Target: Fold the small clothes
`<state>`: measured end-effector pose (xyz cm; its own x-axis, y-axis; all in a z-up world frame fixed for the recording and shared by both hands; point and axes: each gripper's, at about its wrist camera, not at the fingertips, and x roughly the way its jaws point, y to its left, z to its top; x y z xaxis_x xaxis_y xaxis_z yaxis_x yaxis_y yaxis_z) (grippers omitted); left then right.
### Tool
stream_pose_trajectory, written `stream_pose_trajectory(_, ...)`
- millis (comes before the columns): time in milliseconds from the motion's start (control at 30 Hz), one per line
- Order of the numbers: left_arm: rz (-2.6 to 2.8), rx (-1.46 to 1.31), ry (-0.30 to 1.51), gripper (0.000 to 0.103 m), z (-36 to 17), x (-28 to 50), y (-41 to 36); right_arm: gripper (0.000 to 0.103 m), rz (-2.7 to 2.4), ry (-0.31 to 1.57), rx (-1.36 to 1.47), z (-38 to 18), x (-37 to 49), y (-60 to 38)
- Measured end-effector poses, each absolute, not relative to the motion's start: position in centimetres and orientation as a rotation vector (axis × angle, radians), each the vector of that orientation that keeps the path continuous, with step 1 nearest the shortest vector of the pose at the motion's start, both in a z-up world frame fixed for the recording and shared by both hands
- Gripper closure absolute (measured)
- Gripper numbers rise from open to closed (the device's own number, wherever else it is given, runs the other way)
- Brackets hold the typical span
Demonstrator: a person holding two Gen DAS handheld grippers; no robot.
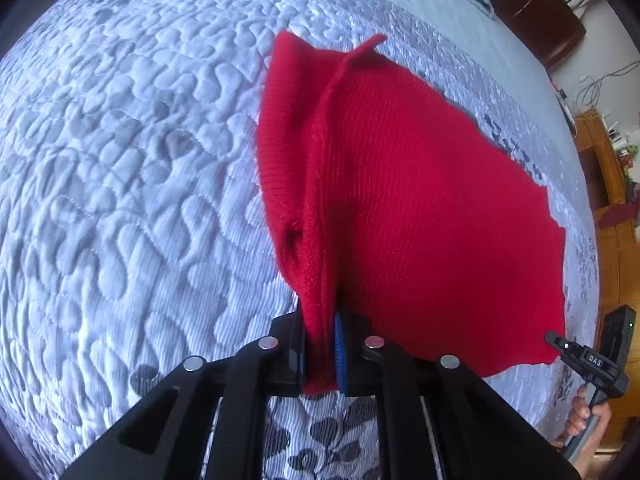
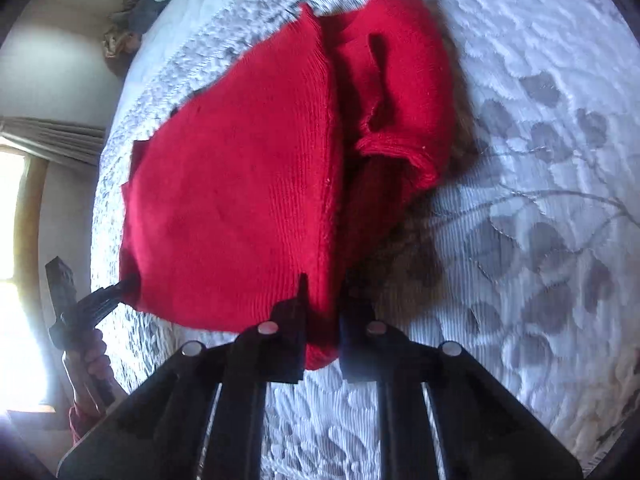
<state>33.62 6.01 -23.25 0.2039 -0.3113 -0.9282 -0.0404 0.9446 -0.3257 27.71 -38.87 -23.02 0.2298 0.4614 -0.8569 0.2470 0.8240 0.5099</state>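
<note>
— What have you got closest to you?

— My left gripper (image 1: 320, 354), its jaws pressed together on a gathered edge of the red knit garment (image 1: 420, 200). My right gripper (image 2: 324, 338) pinches another bunch of the same edge. My right hand (image 1: 586, 420) shows at the side of the left view, on its handle.

— And the garment itself?

— It stretches away from both grippers over the quilted bedspread (image 1: 120, 160), raised at the pinched corners, the far part lying on the bed. From the right view a sleeve (image 2: 394, 92) is folded up beside the main panel.

— Beyond that?

— A curtain (image 2: 52, 136) by a bright window on one side, wooden furniture (image 1: 608, 184) past the bed's edge on the other.
</note>
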Motion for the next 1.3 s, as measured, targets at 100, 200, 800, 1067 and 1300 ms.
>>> stream_pose_trajectory(100,-0.217,-0.314,1.321,0.093,-21.5,32.4,6.4,0.093,0.184,1.344,0.626,-21.3,26.7,-39.0)
stream_pose_trajectory(200,-0.253,-0.33,1.312,0.093,-19.8,30.7,6.9,0.093,0.202,1.344,0.613,-19.7,25.3,-38.9)
stream_pose_trajectory(800,-0.329,-0.245,1.335,0.093,-17.1,13.4,9.5,0.093,0.261,1.393,0.491,-15.1,8.1,-36.8)
stream_pose_trajectory(1067,-0.263,-0.114,1.349,0.089,-22.1,11.3,9.0,0.093,0.149,1.458,0.444,-20.0,5.4,-36.5)
stream_pose_trajectory(1300,-0.248,-0.033,1.262,0.087,-22.7,10.2,8.1,0.091,0.118,1.425,0.481,-23.1,4.5,-36.9)
